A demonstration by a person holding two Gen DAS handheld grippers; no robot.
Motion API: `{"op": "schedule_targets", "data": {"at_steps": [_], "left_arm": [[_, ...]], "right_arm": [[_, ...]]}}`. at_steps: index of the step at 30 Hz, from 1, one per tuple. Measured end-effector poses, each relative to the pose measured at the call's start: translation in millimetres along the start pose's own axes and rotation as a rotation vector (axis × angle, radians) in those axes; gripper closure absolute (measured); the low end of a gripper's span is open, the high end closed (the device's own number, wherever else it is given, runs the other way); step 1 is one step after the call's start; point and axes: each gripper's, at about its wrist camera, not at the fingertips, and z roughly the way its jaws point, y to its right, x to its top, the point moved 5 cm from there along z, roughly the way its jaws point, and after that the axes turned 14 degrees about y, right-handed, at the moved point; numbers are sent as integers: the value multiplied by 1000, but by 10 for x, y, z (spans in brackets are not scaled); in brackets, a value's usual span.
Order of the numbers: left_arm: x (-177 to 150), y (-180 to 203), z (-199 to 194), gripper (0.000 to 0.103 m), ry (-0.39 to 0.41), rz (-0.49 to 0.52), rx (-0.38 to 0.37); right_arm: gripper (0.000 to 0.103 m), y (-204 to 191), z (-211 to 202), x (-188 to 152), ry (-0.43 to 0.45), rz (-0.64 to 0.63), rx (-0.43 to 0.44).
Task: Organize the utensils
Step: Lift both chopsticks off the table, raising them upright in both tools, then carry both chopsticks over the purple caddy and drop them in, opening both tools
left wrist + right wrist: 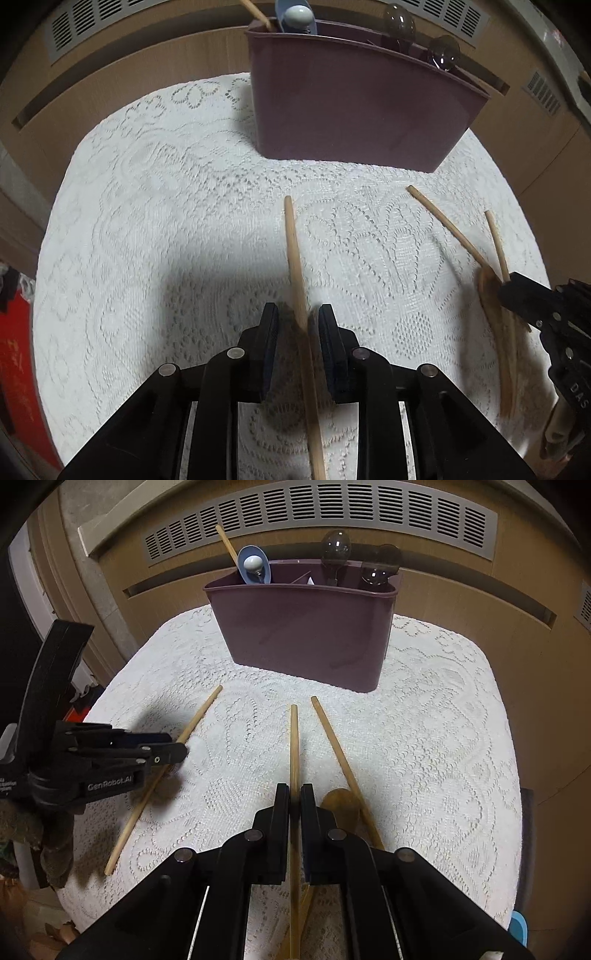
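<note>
A purple utensil holder [354, 107] [306, 627] stands at the far side of the white lace-covered table [166, 206] [443, 720]. It holds a blue spoon [255, 566], a wooden stick and two dark spoons [334, 550]. My left gripper [298, 321] [173, 751] straddles a wooden chopstick [295, 251] [177, 757]; its jaws stand apart, not pinching it. My right gripper [294, 801] [506, 288] is shut on a wooden utensil handle [294, 746] [496, 243]. A wooden spoon [340, 753] [450, 229] lies just right of it.
Wooden panelling with a grey vent grille [321, 513] runs behind the table. A red object [18, 369] sits off the table's left edge. A blue item [519, 926] shows at the lower right past the table's edge.
</note>
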Motion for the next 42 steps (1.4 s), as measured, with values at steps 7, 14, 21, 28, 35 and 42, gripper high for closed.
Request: {"op": "schedule_targets", "data": {"at_steps": [7, 14, 21, 28, 35, 42], "left_arm": [[141, 60, 155, 75, -12, 57, -4], [85, 42, 80, 95, 58, 32, -43], [-86, 92, -575, 96, 232, -23, -123], [32, 134, -1281, 96, 387, -49, -175], [134, 243, -1742, 96, 502, -26, -199], [289, 220, -1980, 96, 560, -38, -190]], "right_arm": [[97, 48, 18, -21, -1, 19, 10], [97, 57, -44, 8, 17, 30, 17], [97, 1, -237, 44, 58, 25, 39], [97, -88, -477, 81, 105, 11, 33], [97, -202, -746, 141, 165, -3, 27], [95, -349, -807, 234, 167, -91, 40]]}}
